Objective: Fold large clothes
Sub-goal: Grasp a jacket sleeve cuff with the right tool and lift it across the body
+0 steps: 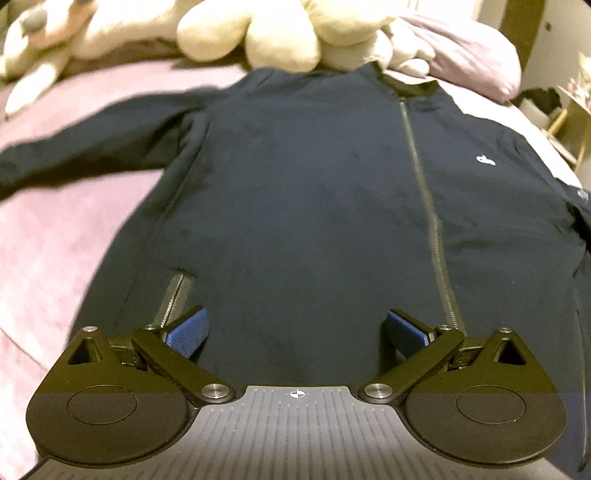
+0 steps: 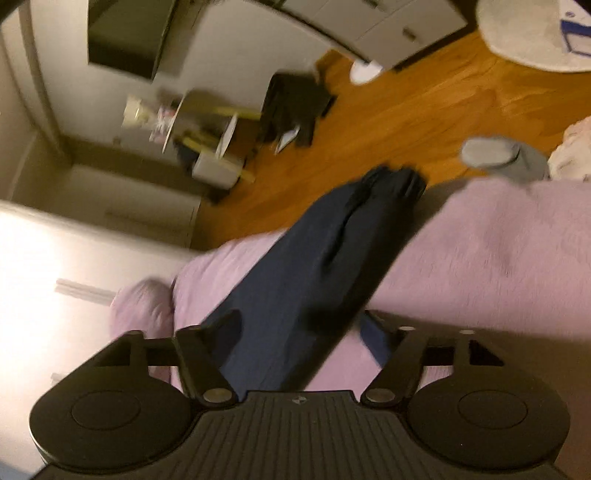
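Lilac bedspread [image 1: 55, 258], cream plush toys [image 1: 258, 33] and pillow [image 1: 461, 55] at headboard end. Wood floor [image 2: 424, 110], white cabinets [image 2: 388, 22], cluttered side table [image 2: 207, 140], dark pile [image 2: 295, 107] on floor. Dim warm light.

We count one dark navy zip-front jacket [image 1: 314, 192], two cream plush toys [image 1: 280, 33], one lilac pillow [image 1: 469, 51], one lilac fleece blanket [image 1: 48, 251] and two black two-finger grippers [image 1: 297, 328].

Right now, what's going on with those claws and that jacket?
Left claw open over jacket hem. Right claw open over sleeve. Jacket flat, unfolded. Plush toys crowd the collar.
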Demonstrator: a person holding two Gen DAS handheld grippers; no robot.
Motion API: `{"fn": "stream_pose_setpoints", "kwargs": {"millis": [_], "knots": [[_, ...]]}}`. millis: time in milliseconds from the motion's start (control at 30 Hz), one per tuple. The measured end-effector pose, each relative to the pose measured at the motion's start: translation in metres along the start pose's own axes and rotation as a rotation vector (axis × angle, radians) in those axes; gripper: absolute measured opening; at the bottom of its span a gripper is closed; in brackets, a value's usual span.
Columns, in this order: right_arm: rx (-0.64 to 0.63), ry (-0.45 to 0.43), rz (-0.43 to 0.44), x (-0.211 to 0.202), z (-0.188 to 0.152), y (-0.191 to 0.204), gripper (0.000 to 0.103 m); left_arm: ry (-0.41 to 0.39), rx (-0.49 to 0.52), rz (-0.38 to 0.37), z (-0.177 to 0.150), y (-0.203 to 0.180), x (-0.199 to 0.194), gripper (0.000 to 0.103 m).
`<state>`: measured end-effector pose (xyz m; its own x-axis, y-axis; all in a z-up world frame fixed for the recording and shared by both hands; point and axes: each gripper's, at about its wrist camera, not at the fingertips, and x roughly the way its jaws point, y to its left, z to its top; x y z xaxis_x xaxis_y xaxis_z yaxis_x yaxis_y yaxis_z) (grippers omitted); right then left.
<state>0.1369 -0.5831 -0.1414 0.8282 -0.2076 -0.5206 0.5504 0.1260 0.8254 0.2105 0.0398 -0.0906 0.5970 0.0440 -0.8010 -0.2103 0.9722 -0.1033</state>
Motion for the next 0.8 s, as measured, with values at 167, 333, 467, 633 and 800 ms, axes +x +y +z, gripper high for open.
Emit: {"fn": "stream_pose_setpoints", "kwargs": {"millis": [167,333,467,633,800], "knots": [[0.097,-0.013,0.026,0.031,0.003,-0.015,0.029,-0.008,0.071,0.009,-0.003,-0.002,0.008,0.103],[-0.134,-0.025,-0.085,0.028,0.013,0.024,0.016,0.013,0.098,-0.006,0.002,-0.001,0.012,0.103],[-0.799,-0.160,-0.028,-0.004,-0.057,0.133,0.016,0.035,0.111,0.014,0.011,-0.002,0.005,0.103],[-1.457,-0.067,0.204,-0.013,-0.222,0.195,0.022,-0.030,0.107,-0.059,0.025,-0.001,-0.016,0.103],[-1.842,0.151,0.203,0.029,-0.351,0.170,0.023,-0.046,0.050,-0.234,0.051,0.001,-0.020,0.103]]}}
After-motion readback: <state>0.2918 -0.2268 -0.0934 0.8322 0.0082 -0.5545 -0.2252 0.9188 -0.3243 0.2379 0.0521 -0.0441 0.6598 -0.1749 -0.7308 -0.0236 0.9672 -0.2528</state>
